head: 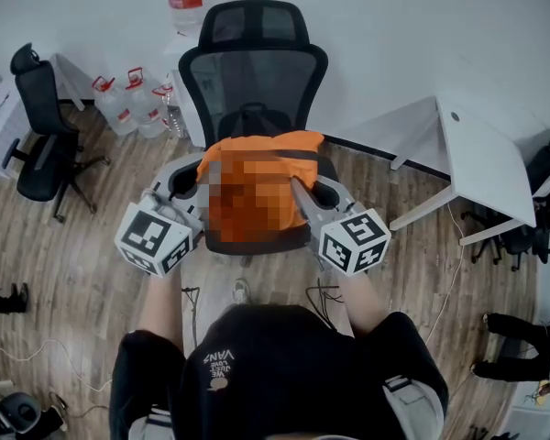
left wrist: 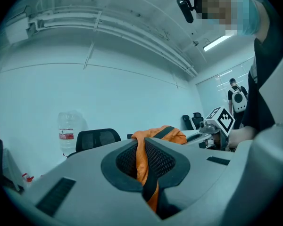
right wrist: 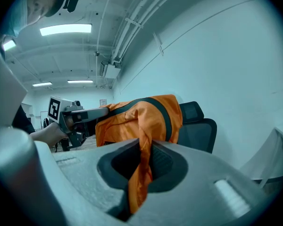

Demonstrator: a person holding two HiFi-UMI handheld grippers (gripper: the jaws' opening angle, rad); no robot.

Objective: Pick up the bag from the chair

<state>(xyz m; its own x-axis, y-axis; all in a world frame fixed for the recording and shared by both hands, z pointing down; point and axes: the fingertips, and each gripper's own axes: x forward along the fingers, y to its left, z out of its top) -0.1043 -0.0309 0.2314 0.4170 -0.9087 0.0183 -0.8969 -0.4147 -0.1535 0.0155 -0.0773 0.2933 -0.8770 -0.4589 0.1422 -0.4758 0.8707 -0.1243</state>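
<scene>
An orange bag point(head: 261, 168) with dark straps hangs in front of the black mesh office chair point(head: 253, 71), above its seat. My left gripper point(head: 185, 183) grips the bag's left side. In the left gripper view its jaws are shut on a fold of orange fabric point(left wrist: 142, 159). My right gripper point(head: 323, 193) grips the bag's right side. The right gripper view shows orange fabric point(right wrist: 142, 168) pinched between the shut jaws, with the bag point(right wrist: 141, 114) stretched toward the other gripper point(right wrist: 68, 117).
A second black chair point(head: 38, 131) stands at far left. Several water bottles point(head: 128, 104) sit by the wall behind the chair. A white table point(head: 481, 159) stands at right. Cables lie on the wooden floor.
</scene>
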